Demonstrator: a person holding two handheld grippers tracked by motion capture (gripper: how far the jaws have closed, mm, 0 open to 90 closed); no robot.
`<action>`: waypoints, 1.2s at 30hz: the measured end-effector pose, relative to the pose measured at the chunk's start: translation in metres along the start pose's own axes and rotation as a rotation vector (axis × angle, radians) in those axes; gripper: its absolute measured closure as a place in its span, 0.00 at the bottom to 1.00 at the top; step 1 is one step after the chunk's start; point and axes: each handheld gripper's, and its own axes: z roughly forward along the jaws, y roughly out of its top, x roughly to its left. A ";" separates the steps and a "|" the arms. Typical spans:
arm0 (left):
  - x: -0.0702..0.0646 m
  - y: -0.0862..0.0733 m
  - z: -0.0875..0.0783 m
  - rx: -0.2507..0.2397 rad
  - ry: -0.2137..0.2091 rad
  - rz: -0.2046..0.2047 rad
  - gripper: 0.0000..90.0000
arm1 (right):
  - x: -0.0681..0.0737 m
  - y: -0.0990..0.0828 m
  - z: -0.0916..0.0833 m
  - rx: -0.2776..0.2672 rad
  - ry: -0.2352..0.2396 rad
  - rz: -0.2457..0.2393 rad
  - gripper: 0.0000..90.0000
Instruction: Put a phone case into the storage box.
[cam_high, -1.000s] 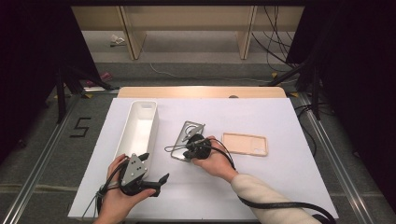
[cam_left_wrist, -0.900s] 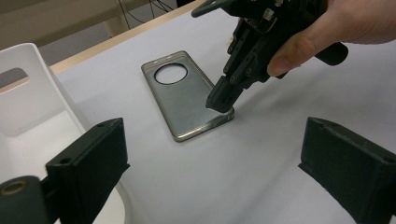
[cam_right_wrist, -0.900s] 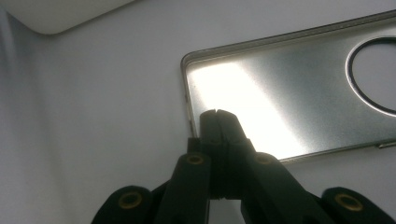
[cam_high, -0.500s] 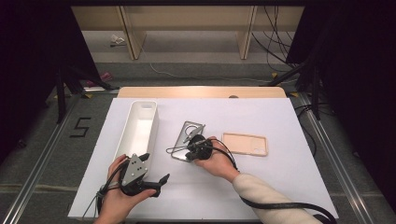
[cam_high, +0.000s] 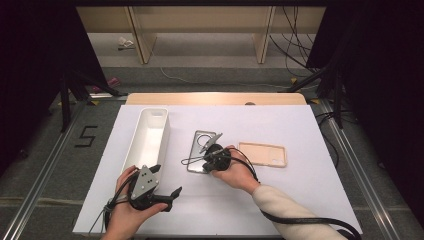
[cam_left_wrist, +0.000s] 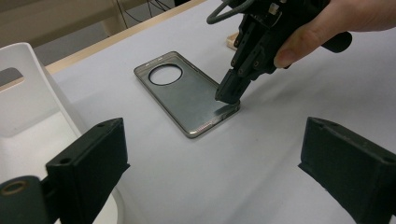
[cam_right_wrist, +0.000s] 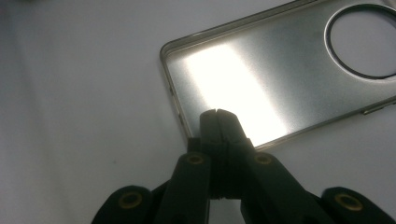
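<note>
The right gripper (cam_right_wrist: 218, 112) has its jaws together, tips resting on the near end of the grey phone case (cam_left_wrist: 187, 95) at table centre. The left gripper (cam_left_wrist: 215, 158) stands apart beside the white bin (cam_high: 150, 132).
</note>
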 end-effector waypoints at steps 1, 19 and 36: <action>0.000 0.000 0.000 0.000 0.000 0.000 0.07 | 0.000 0.000 0.000 0.000 0.000 0.000 1.00; -0.001 0.000 0.000 0.002 0.000 0.002 0.08 | -0.003 -0.003 0.000 0.018 -0.016 -0.005 1.00; -0.002 0.001 0.001 0.006 -0.012 0.005 0.08 | -0.011 -0.005 -0.028 -0.116 -0.040 0.004 0.57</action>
